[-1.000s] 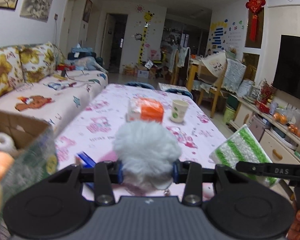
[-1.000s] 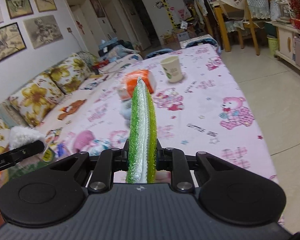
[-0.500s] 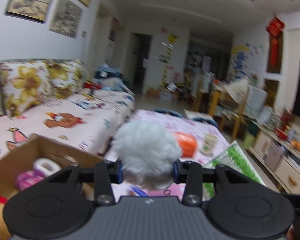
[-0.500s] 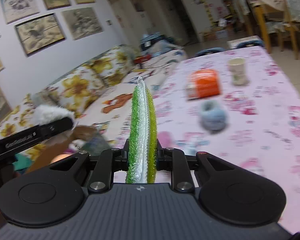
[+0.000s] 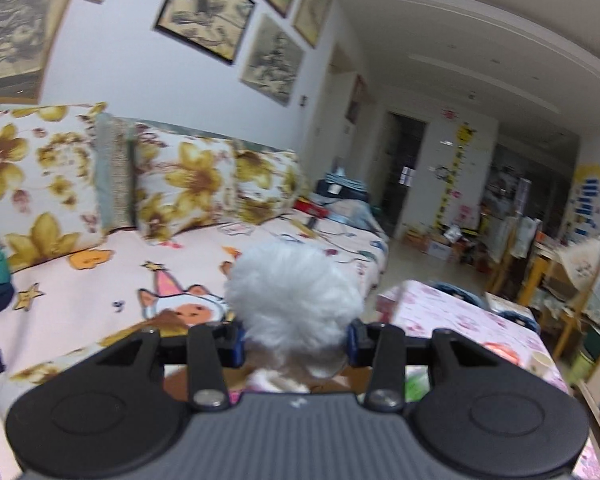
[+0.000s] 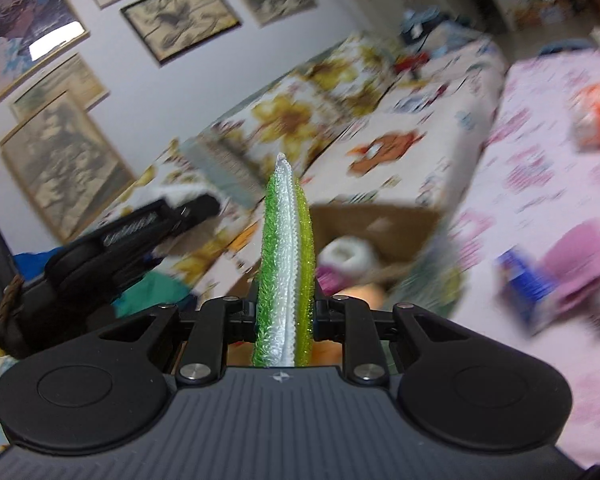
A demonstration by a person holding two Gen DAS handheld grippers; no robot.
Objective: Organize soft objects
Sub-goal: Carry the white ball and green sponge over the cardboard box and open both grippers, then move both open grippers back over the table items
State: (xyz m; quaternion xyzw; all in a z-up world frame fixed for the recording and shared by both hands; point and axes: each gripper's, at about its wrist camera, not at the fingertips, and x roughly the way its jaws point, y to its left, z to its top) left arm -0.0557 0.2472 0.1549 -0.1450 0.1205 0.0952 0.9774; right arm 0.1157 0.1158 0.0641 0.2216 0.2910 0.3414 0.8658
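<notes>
Left wrist view: my left gripper [image 5: 295, 342] is clamping a fluffy white pompom ball [image 5: 294, 308], holding it up before the floral sofa [image 5: 148, 216]. My right gripper [image 6: 284, 316] is pinching a green-and-white striped scrubbing cloth [image 6: 286, 264] edge-on, with the open brown cardboard box [image 6: 383, 220] lying at 1 o'clock beyond it.

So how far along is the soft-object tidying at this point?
Midway, it seems. The cardboard box already holds a white roll and other soft things. In hand: the left gripper clamps a white fluffy ball, and the right gripper clamps a green-and-white scrubbing cloth. Neither is in the box yet. Blurred items remain on the pink table.
</notes>
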